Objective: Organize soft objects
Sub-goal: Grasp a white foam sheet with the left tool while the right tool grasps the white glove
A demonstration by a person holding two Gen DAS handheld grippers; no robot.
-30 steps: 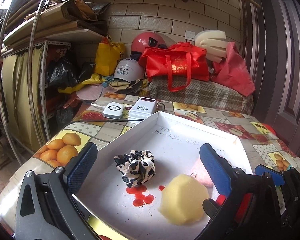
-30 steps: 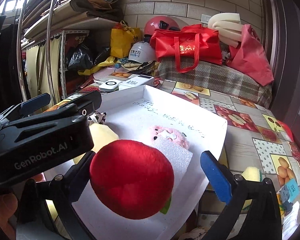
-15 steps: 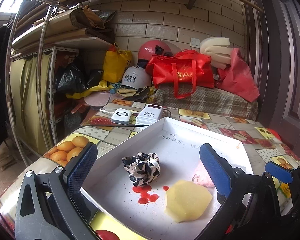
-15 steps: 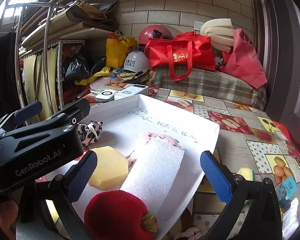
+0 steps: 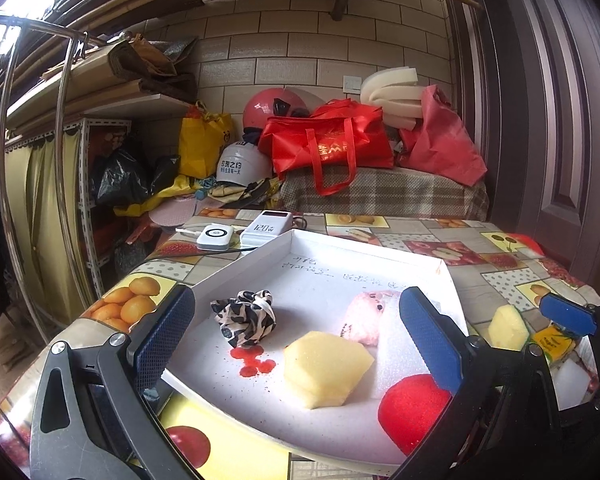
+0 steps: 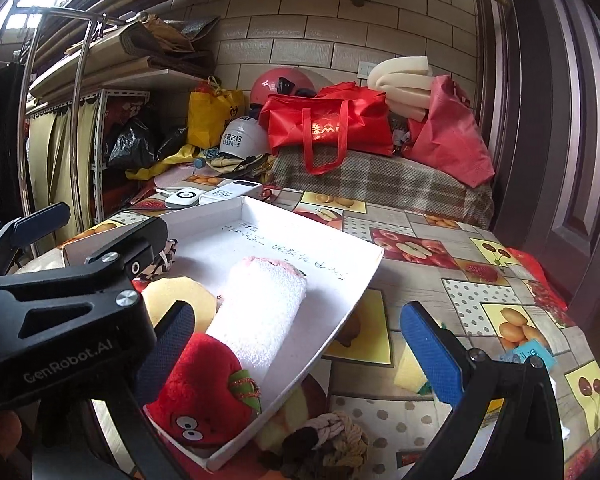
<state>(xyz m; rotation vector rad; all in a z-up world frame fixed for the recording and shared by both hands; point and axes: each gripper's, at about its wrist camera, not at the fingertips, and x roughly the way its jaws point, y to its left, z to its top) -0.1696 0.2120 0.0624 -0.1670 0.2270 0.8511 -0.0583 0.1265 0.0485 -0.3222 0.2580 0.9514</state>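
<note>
Left gripper [image 5: 296, 344], jaws spread wide and gripping nothing, hovering over the near edge of the white tray [image 5: 260, 256]. Right gripper [image 6: 300, 344], likewise wide open and empty, straddling the tray's right edge, one finger over the tray, the other over bare tablecloth [image 6: 480, 300].

Lying at the tray's near right corner: red plush apple [image 6: 208, 392], touching the rim. Just behind it: white foam piece [image 6: 260, 308], stretching toward the tray's middle, with a pink soft item [image 5: 364, 320] showing at its far end. Sitting left of the foam: yellow sponge [image 5: 324, 364], with red stains [image 5: 252, 360] marking the tray floor beside it. Resting farther left, apart from the sponge: black-and-white scrunchie [image 5: 246, 316]. Remaining open: the tray's far half, bearing only handwriting.

Lying off the tray, near the table's near edge: knotted rope toy [image 6: 324, 440] and a second yellow sponge [image 6: 410, 372], just beside the right gripper's outer finger. Sitting past the tray's far left corner: two power banks [image 5: 240, 234].
</note>
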